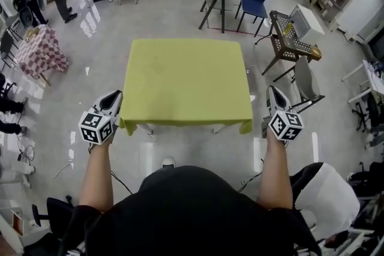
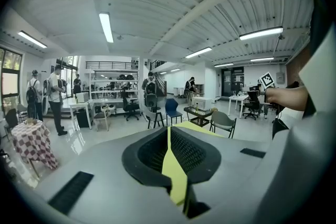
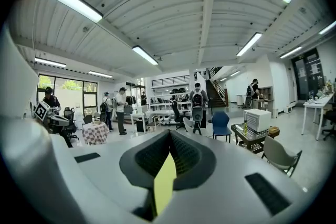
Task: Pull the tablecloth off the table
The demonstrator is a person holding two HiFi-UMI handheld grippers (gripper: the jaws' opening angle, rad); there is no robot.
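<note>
At the near edge of the surface, your left tool and right tool each clamp the yellow-green fabric tablecloth. It lies fully spread, so the pull itself remains.

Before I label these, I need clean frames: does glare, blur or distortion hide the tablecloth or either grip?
Head view: fisheye curving, lamp glare on the floor, tablecloth sharp. Left gripper view: heavy barrel distortion, dark corners, left hand-held gripper shut on the tablecloth, clear. Right gripper view: likewise for the right hand-held gripper.
</note>
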